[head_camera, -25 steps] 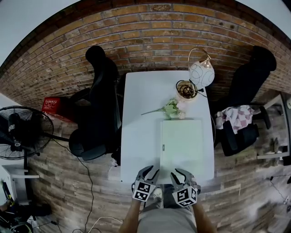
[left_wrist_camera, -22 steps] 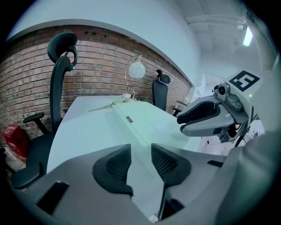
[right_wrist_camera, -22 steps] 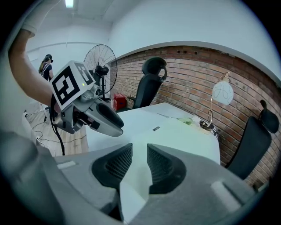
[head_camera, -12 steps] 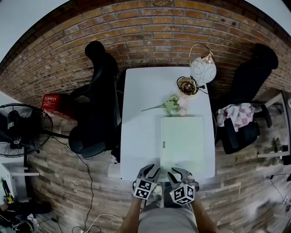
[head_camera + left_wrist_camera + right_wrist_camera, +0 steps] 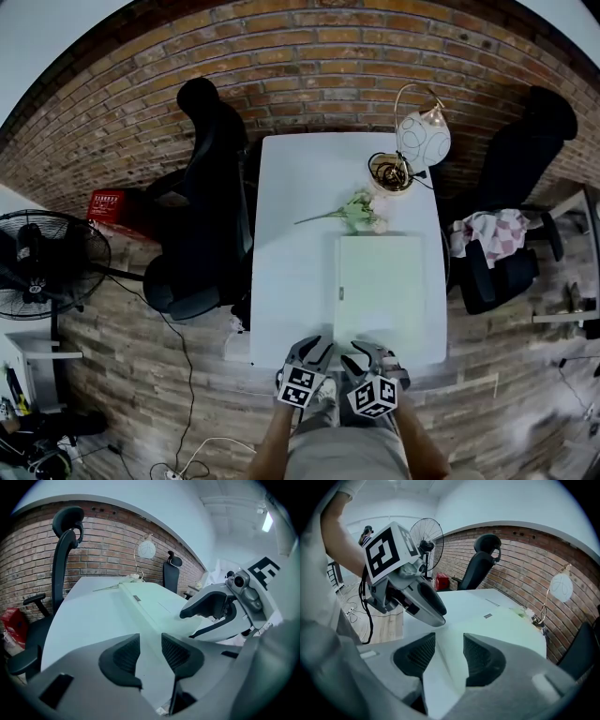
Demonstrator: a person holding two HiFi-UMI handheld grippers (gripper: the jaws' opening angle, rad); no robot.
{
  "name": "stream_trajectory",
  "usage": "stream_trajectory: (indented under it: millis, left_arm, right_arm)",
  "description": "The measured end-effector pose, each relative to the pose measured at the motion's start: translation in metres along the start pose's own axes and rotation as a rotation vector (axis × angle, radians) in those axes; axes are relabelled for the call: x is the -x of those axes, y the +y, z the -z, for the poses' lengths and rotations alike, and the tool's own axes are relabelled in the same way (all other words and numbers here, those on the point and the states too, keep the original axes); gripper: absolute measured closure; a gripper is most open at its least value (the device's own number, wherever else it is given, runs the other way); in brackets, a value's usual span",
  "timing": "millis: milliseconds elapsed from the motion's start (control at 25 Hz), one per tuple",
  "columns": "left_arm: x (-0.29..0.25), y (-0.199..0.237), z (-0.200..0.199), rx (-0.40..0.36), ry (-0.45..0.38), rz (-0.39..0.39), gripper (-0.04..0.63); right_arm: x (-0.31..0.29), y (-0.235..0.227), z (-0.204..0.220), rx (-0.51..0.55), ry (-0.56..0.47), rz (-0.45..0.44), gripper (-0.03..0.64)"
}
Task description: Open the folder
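A pale green folder [image 5: 380,286] lies shut on the right half of the white table [image 5: 291,262], with a small label on its left edge. Both grippers hover side by side at the table's near edge. My left gripper [image 5: 314,352] is over bare table just left of the folder [image 5: 154,602]; its jaws [image 5: 150,640] stand apart with nothing between them. My right gripper [image 5: 368,352] is over the folder's near edge. Its jaws [image 5: 449,639] have just been opening; the folder's near left corner [image 5: 454,634] shows in the gap, and the pads are not touching it.
Artificial flowers [image 5: 354,212] lie just beyond the folder. A lamp with a white globe [image 5: 422,139] and its coiled base [image 5: 389,172] stand at the far right corner. A black office chair [image 5: 202,216] stands left of the table, another [image 5: 516,159] at the right, and a fan [image 5: 42,267] at far left.
My right gripper has sunk a little, drifted toward the left gripper and rolled, so its marker cube faces differently. The left gripper and the folder have not moved.
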State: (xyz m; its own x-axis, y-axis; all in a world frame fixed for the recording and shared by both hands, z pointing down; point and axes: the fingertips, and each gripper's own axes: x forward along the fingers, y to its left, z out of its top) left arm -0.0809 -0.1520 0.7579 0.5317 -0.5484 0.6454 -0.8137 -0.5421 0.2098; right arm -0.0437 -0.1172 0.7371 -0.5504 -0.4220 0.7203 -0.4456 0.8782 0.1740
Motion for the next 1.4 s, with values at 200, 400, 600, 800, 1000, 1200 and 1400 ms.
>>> stream_trajectory:
  millis: [200,400,600,800,1000,1200,1400]
  left_arm:
    - [-0.002,-0.001,0.002,0.008,0.005,0.006,0.451]
    - [-0.004,0.000,0.003,0.012,0.005,0.007,0.451]
    - [-0.004,0.001,0.003,0.017,0.004,0.008,0.450]
    - [-0.005,0.002,0.001,0.017,0.002,0.011,0.451]
    - [-0.005,0.003,0.000,0.013,-0.003,0.015,0.451]
    - [-0.005,0.003,0.000,0.016,-0.006,0.016,0.451]
    - [-0.005,0.003,-0.002,0.012,-0.007,0.017,0.451]
  right_arm:
    - [-0.009,0.004,0.003,0.093,0.027,-0.003,0.440]
    - [-0.018,0.009,0.008,0.168,0.052,-0.013,0.440]
    - [-0.019,0.012,0.011,0.188,0.063,-0.020,0.460]
    - [-0.016,0.016,0.008,0.165,0.052,-0.093,0.512]
    - [-0.010,0.015,-0.002,0.103,0.012,-0.106,0.582]
    - [-0.003,0.011,-0.009,0.080,-0.007,-0.094,0.594]
    - [0.005,0.008,-0.016,0.049,-0.029,-0.079,0.597]
